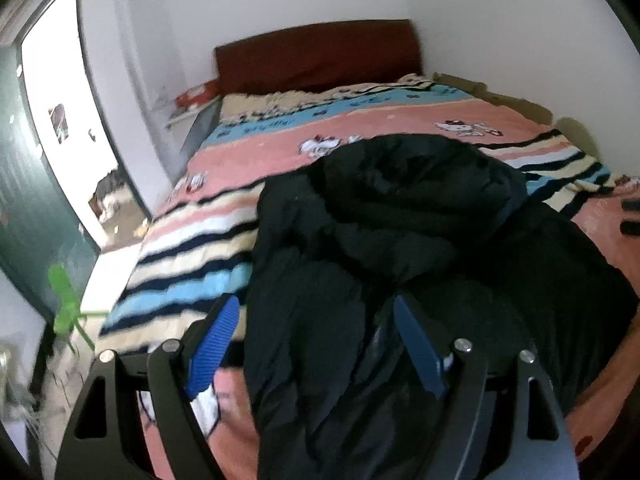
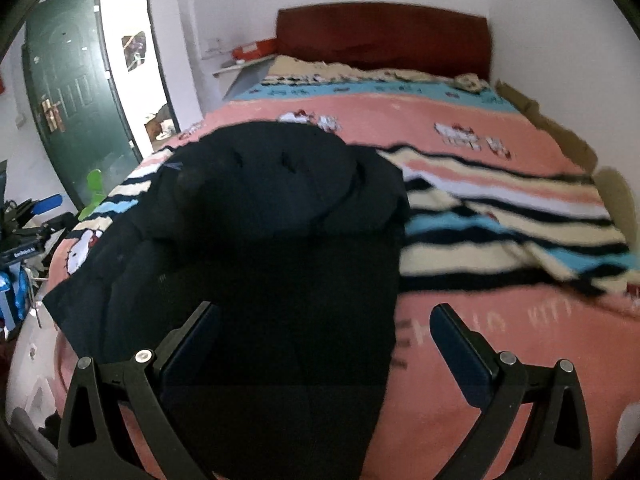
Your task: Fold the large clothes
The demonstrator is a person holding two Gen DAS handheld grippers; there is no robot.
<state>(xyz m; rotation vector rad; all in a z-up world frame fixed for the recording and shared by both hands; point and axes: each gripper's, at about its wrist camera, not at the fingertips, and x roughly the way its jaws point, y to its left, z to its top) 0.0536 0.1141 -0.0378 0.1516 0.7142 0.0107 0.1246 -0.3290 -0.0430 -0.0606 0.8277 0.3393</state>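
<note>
A large black padded jacket [image 1: 400, 248] lies bunched on the bed, its upper part rolled into a heap. My left gripper [image 1: 316, 312] is open just above the jacket's near left part, the blue left pad [image 1: 214, 344] over the striped sheet and the right pad [image 1: 420, 348] over the black cloth. In the right wrist view the same jacket [image 2: 272, 232] fills the left and middle. My right gripper [image 2: 326, 320] stands open above the jacket's near right edge, one finger over the cloth and the other over the pink sheet. Nothing is held between either pair of fingers.
The bed has a pink, blue and striped cartoon sheet [image 2: 500, 208] and a dark red headboard [image 2: 380, 36] against white walls. A green door [image 2: 76, 92] stands open at left, with a green chair [image 1: 64, 300] and clutter [image 2: 20, 232] on the floor beside the bed.
</note>
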